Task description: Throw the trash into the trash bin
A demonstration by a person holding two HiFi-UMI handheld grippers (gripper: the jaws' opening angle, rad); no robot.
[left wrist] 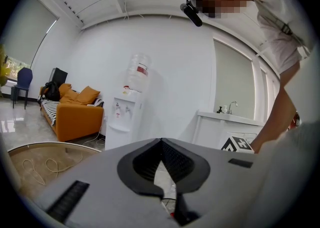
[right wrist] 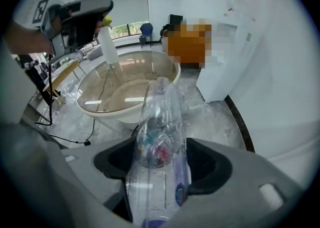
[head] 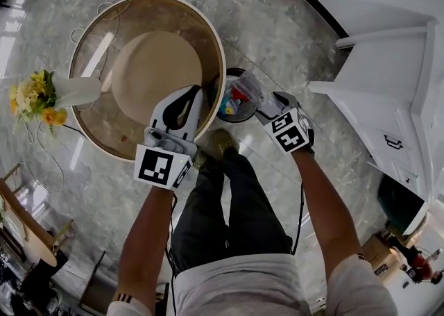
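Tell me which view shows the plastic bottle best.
The right gripper view: the plastic bottle is large and central, clamped between the jaws. The head view shows it small, over the trash bin. The left gripper view shows nothing recognisable of it.

Two grippers: left gripper, right gripper. One plastic bottle in the right's jaws, one trash bin between both. One glass table and one flower vase beside the left.

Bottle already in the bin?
No, the clear plastic bottle is clamped between the right tongs, seen in the right gripper view.
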